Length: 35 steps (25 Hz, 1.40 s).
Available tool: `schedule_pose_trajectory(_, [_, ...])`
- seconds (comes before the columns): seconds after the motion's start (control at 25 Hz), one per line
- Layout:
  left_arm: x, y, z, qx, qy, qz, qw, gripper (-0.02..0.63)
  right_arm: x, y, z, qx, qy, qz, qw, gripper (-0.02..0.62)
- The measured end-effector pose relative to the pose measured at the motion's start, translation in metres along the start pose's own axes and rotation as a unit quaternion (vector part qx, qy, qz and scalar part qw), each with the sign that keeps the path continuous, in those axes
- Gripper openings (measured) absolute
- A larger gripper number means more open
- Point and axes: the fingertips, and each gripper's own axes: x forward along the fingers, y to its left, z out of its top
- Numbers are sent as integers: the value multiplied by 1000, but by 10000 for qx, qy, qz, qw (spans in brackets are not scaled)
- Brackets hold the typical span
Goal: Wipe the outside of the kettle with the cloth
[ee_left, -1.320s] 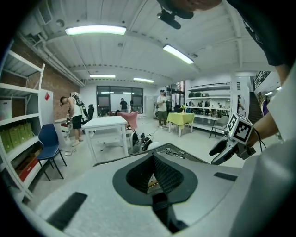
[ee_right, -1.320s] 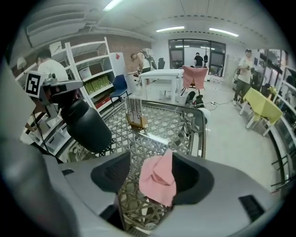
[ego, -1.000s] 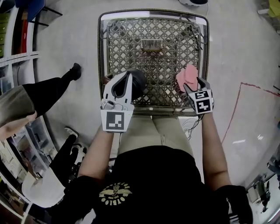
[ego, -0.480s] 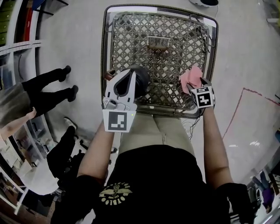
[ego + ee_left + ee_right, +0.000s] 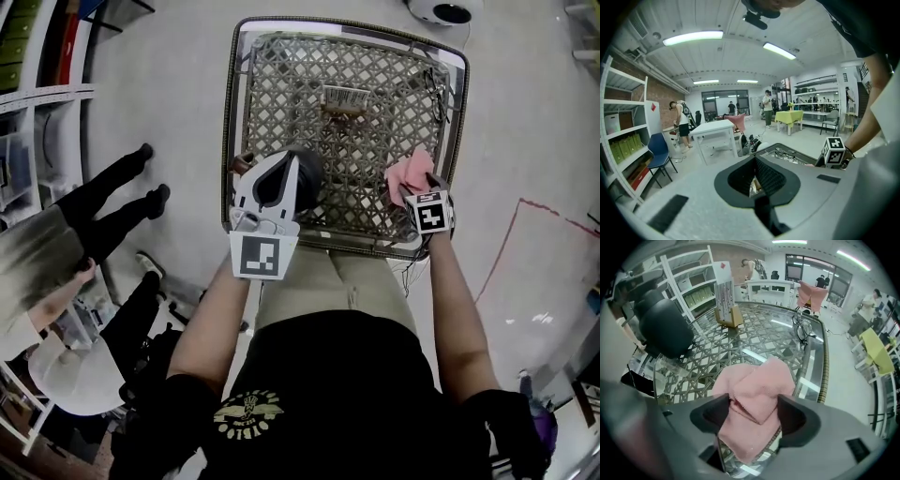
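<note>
Two hand-held grippers reach over a square glass-topped table of woven brown wicker lattice [image 5: 375,131], with the person's own torso and legs below it in the head view. The right gripper [image 5: 414,187] points steeply down at the table's near right corner. Its jaws have just been opening and stand wide apart. In the right gripper view a pink folded fabric cloth [image 5: 757,394] lies on the glass between them, its side edges running in beside the dark pads and not visibly squeezed. The left gripper [image 5: 283,156] is held closer to level at the near left part of the table. Its jaws meet at the tips, and the left gripper view shows nothing between them. A dark rounded kettle [image 5: 307,173] stands on the glass just beside those tips, partly hidden by the gripper's pale body; whether they touch cannot be told. Kettle and cloth sit well apart, at opposite ends of the near side. A small wood-based object with a pale striped top [image 5: 342,98] stands toward the far middle. A bystander in black trousers [image 5: 112,192] stands on the floor to the left.
</note>
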Motion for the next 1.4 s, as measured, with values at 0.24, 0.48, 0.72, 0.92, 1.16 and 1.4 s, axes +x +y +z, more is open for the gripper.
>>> schedule_pose_trajectory(0.24, [1, -3, -3, 62, 37, -68, 10000, -3, 3, -6, -2, 176, 116, -94, 9997, 282])
schedule_pose_trajectory(0.48, [-1, -9, -8, 195, 125, -102, 9997, -3, 1, 1, 5, 200, 79, -143, 9997, 46])
schedule_pose_trajectory(0.72, [-1, -5, -8, 31, 129, -252, 9996, -3, -2, 3, 16, 104, -72, -367, 9992, 40])
schedule_pose_trajectory(0.92, [-4, -6, -13, -194, 269, -476, 9983, -3, -19, 27, 36, 26, -240, -319, 9992, 38])
schedule_pose_trajectory(1.16, [-7, -7, -11, -62, 263, -479, 9985, -3, -38, 67, 84, -236, -558, -87, 9981, 38])
schedule_pose_trajectory(1.4, [0, -13, -8, 99, 288, -580, 9979, -3, -56, 101, 139, -590, -993, 252, 9930, 38])
